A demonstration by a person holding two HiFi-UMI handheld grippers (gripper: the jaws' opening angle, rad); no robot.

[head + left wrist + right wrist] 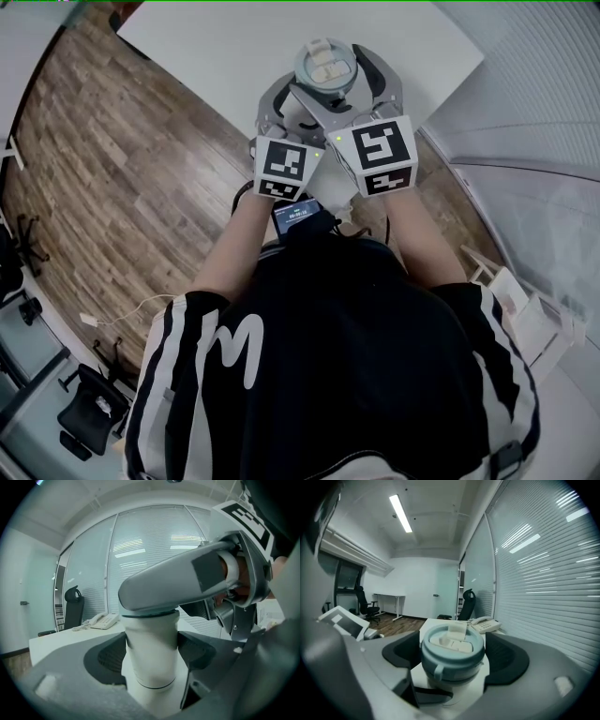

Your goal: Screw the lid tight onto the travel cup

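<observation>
Both forearms reach out from the body toward 12 o'clock in the head view and converge, so the two claws meet at the near edge of the white desk (216,37), their marker cubes side by side. Both point roughly level, tipped slightly downward. The left claw (153,654) is closed on the white body of the travel cup (150,677), a dark pad pressed against it at 9 o'clock and another at 3 o'clock. The cup stands upright on the desk. The right claw (453,657) comes in higher and is clamped on the pale blue lid (452,644), which sits on top of the cup, its pads hard against the rim on either side. One of its grey jaws crosses above the cup body in the left gripper view.
</observation>
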